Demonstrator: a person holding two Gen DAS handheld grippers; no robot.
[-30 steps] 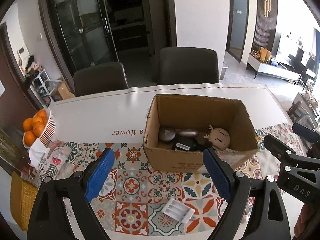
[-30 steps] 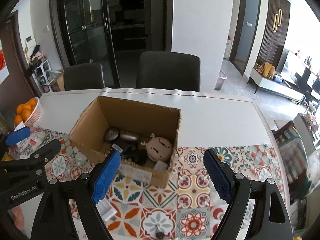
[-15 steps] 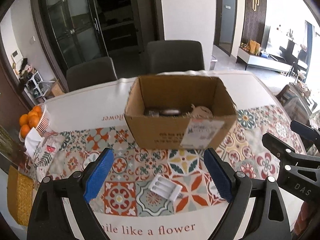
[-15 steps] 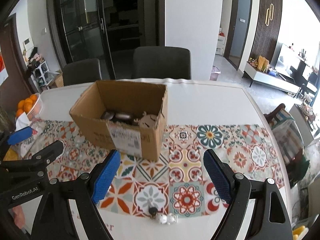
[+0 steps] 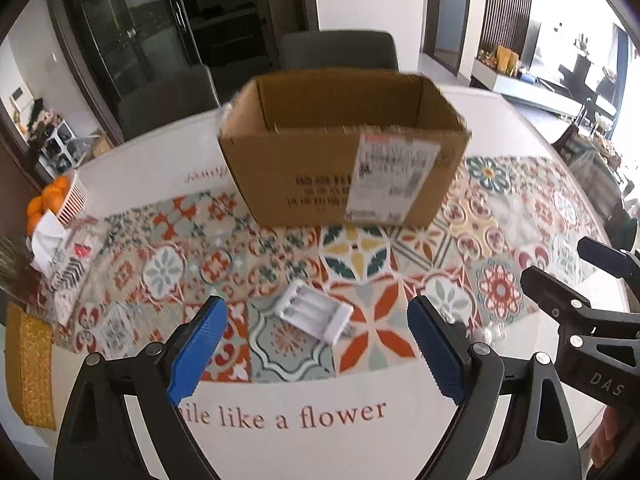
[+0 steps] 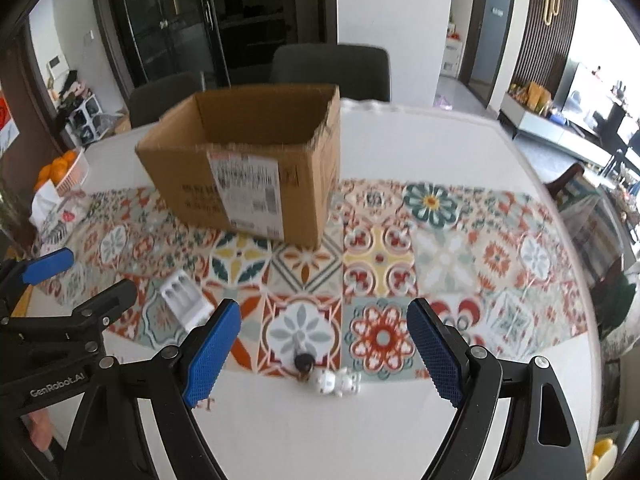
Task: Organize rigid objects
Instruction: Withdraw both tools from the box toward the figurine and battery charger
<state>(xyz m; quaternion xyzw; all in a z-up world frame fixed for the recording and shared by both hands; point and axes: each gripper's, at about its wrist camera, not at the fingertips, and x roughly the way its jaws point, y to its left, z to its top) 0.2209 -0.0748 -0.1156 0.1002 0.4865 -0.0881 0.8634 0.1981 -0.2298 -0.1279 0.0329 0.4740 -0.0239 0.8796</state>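
Step in hand: judged from the layout, picking up the two loose items on the table and putting them in the cardboard box (image 5: pixel 344 148).
Left gripper (image 5: pixel 316 344): jaws wide apart, holding nothing, lined up over the white battery holder (image 5: pixel 314 312).
Right gripper (image 6: pixel 324 350): jaws wide apart, empty, with the small white figurine (image 6: pixel 330 380) lying between and just ahead of its fingers.
Doing it well: lower each gripper straight down so the item sits centred between the pads; the holder is flat and angled, so closing across its narrower side should grip best. The figurine is small and near the table edge, so a slow close seems wise.
Counts: one box, one battery holder, one figurine, two chairs (image 6: pixel 330 68), one basket of oranges (image 5: pixel 60 200).
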